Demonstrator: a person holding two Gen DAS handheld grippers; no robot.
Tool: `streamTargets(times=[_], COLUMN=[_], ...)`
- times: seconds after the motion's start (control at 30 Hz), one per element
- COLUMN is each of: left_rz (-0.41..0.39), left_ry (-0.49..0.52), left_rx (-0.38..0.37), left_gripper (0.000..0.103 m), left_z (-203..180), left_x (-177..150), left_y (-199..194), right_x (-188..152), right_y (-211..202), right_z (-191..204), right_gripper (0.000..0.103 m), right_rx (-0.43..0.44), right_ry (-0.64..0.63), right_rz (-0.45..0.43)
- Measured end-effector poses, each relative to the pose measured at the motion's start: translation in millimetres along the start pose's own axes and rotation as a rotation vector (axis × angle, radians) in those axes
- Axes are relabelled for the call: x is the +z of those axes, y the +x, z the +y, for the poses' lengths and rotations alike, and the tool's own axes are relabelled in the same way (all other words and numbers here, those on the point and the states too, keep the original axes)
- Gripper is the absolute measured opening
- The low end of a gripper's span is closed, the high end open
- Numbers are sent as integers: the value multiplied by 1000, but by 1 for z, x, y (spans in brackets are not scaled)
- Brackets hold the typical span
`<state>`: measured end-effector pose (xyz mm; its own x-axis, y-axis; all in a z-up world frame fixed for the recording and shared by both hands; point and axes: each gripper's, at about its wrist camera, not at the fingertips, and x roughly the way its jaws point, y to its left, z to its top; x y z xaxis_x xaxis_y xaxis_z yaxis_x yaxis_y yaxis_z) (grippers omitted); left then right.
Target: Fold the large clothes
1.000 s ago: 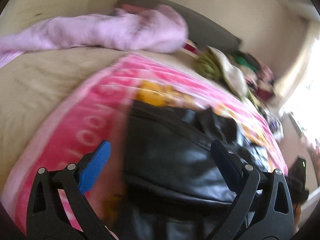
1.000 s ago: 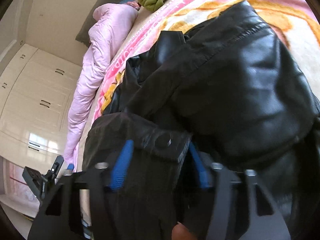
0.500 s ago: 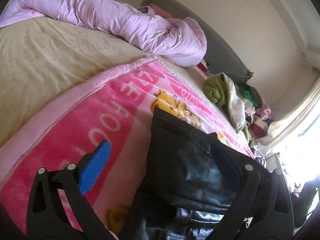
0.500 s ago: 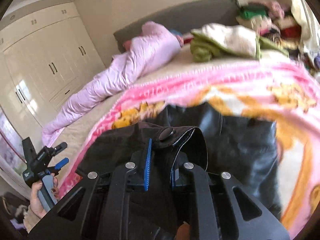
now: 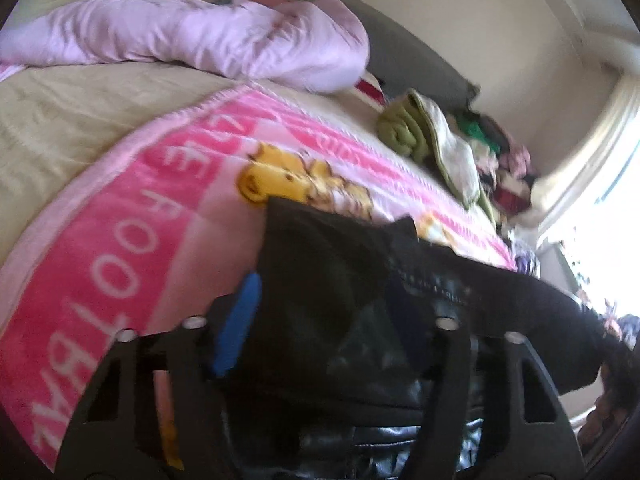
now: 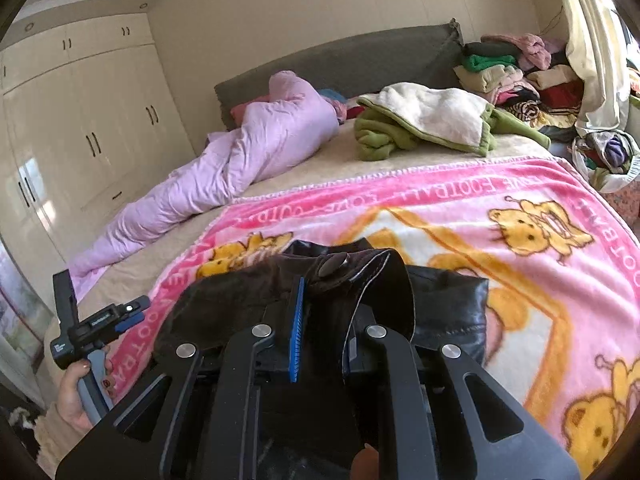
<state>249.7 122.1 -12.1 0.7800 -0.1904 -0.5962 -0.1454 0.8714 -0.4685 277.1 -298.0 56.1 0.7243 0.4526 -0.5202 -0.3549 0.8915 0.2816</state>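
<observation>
Black leather jacket [image 6: 448,312] on pink blanket [image 6: 520,208], near bed's foot edge. Right hand-held gripper [image 6: 320,336] clamped on snap-button hem; left hand-held gripper [image 5: 332,320] closing, grip unclear. Step: mid-fold. Next, likely: carry hem over, lay flat.

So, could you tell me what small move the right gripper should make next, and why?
Probably carry the pinched flap forward over the black leather jacket on the pink cartoon blanket: the right gripper is shut on it.
</observation>
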Motion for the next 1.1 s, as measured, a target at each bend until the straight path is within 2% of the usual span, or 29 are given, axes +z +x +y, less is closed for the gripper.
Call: streamTargets(times=[0.1,0.17,0.23,0.47,0.57,0.63,0.77,0.9,0.97,1.03,1.1], left_rz=[57,98,150,222,229,228,226,227,228,229,230], left_ry=[45,71,113,121,128,123,115,116,118,121,123], left_rx=[7,11,34,58,68,65,55,55,56,59,59], left_gripper=[30,27,27,27,27,27,27,27,27,27,27], left_z=[-8,-12,-18,-13,-13,-11,-11,-11,-12,-13,-13], left_x=[-6,-11,-18,-29,-33,-33,-33,-33,-32,-33,-33], left_y=[16,25,34,50,55,56,54,54,54,55,54], right_x=[-6,-10,-12,-23,-30,-33,-35,-27,-23,-18,-17], right_y=[1,1,1,10,18,22,21,10,8,11,21], right_z=[0,-1,-3,-12,-16,-19,-27,-27,-25,-20,-10], right_gripper=[13,13,13,13,14,25,32,39,37,18,16], right_rx=[-8,-13,-16,-30,-58,-93,-124,-196,-192,-164,-135], right_ry=[-5,-3,-1,17,28,36,67,74,69,60,42], right_rz=[6,4,5,41,71,88,98,16,-6,-6,24])
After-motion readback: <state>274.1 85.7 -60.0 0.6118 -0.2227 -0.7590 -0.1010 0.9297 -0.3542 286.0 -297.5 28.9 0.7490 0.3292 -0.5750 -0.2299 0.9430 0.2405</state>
